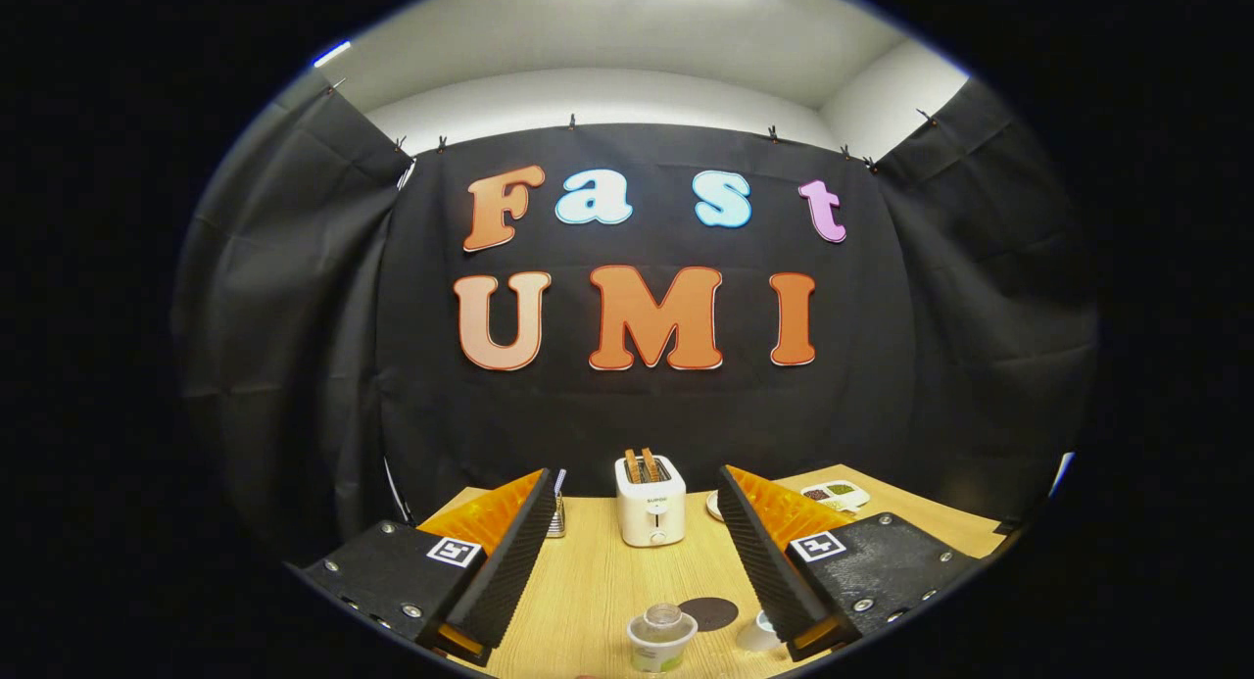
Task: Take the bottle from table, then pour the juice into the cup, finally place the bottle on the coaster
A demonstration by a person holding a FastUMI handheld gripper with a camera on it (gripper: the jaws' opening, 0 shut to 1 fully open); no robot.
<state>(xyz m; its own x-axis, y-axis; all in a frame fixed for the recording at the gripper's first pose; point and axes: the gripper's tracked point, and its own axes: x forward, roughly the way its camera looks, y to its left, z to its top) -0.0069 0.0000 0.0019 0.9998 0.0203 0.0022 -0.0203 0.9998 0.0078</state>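
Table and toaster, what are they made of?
The table looks like pale wood or a wood-look laminate: fine grain lines run along its matte top. The toaster seems to be smooth white plastic or painted metal, with a slight sheen; which one is unclear. It stands beyond the open gripper.

toaster (651,503): white, two slices of toast in it, at the wooden worktop's (598,581) far edge
sectioned dish (835,494): right of toaster

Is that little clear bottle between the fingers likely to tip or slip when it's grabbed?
The bottle looks like thin clear plastic, so probably light and squashable. Upright on smooth wood, a nudge may tip it. The gripper is open; its ridged fingers should limit slipping.
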